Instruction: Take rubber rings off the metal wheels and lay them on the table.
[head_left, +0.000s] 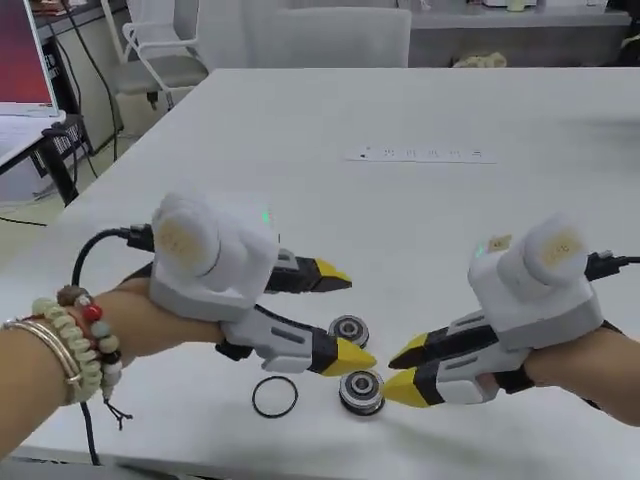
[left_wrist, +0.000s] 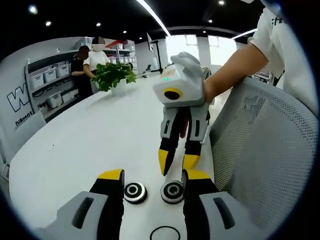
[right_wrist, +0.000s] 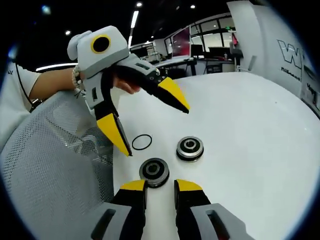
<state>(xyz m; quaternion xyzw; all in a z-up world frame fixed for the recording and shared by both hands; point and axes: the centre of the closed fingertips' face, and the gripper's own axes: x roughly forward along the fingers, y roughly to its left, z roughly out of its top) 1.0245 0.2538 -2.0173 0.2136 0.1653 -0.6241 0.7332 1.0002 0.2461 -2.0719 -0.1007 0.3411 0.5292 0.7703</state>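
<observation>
Two metal wheels lie near the table's front edge. The nearer wheel (head_left: 361, 390) (left_wrist: 172, 191) (right_wrist: 154, 171) has a dark rubber rim. The farther wheel (head_left: 348, 329) (left_wrist: 135, 192) (right_wrist: 190, 148) shows a bare silver rim. A loose black rubber ring (head_left: 275, 396) (left_wrist: 165, 233) (right_wrist: 142, 142) lies flat to their left. My left gripper (head_left: 345, 315) (left_wrist: 152, 181) (right_wrist: 152, 125) is wide open above the wheels, empty. My right gripper (head_left: 400, 372) (right_wrist: 161, 186) (left_wrist: 177, 162) stands narrowly open, its tips just right of the nearer wheel, holding nothing.
The white table (head_left: 400, 220) stretches far ahead, with a thin printed strip (head_left: 420, 154) at mid-distance. A grey mesh chair (left_wrist: 260, 150) (right_wrist: 55, 165) is close behind the front edge. Chairs (head_left: 165, 50) stand at the far side; a potted plant (left_wrist: 114, 75) and people are beyond.
</observation>
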